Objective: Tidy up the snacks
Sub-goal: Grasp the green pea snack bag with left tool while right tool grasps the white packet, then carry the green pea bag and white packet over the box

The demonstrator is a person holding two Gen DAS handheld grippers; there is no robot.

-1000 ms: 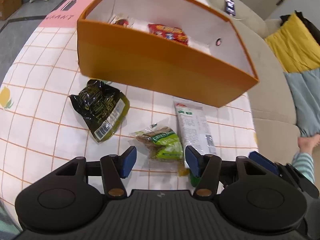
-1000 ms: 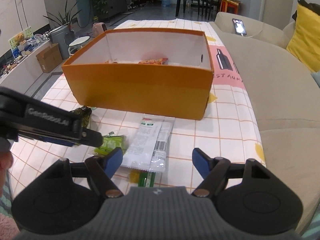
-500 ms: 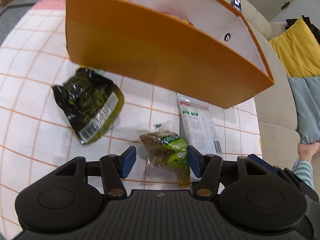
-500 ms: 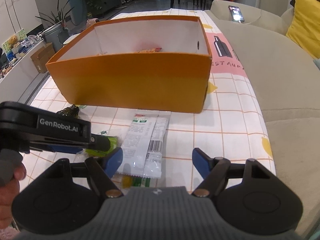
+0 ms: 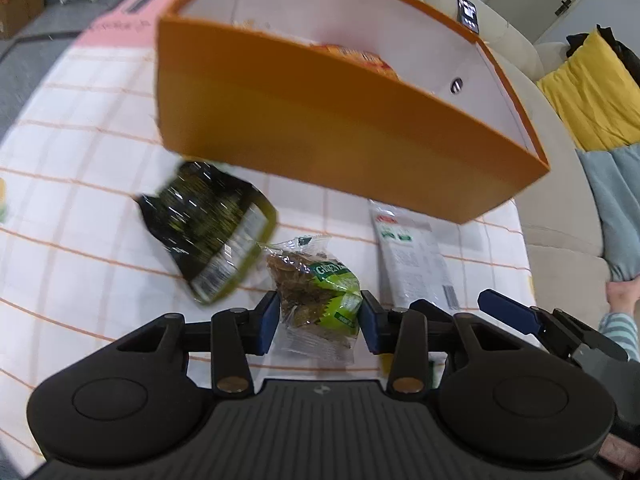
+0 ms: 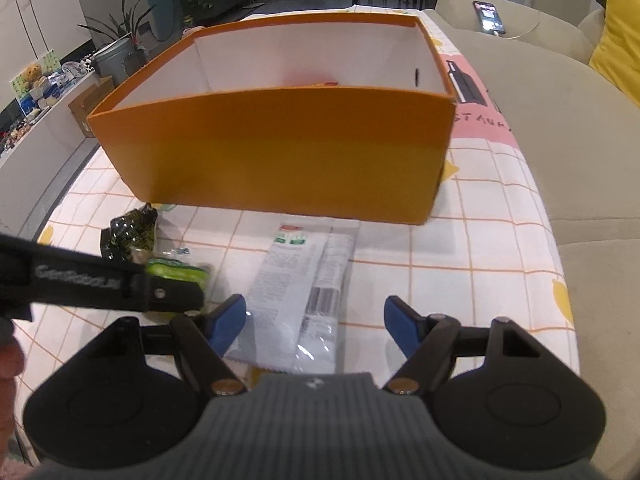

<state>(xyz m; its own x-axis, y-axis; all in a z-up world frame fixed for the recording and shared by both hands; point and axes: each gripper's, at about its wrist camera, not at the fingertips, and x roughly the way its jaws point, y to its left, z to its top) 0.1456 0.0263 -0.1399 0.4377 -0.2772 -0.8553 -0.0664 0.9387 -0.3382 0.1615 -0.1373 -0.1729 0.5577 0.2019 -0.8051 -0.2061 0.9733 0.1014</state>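
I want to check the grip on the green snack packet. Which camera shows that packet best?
The left wrist view: the green snack packet lies in full sight between the blue pads of the left tongs, which have just been closing on it. In the right wrist view only a green sliver shows behind the left tongs' finger.

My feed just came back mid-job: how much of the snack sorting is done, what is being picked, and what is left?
Done: at least one red-orange packet lies inside the orange box. In hand: the left tongs have just been closing around the green cookie packet, pads at its sides. The right tongs are open over the white packet. Left: the dark green bag, plus those two.
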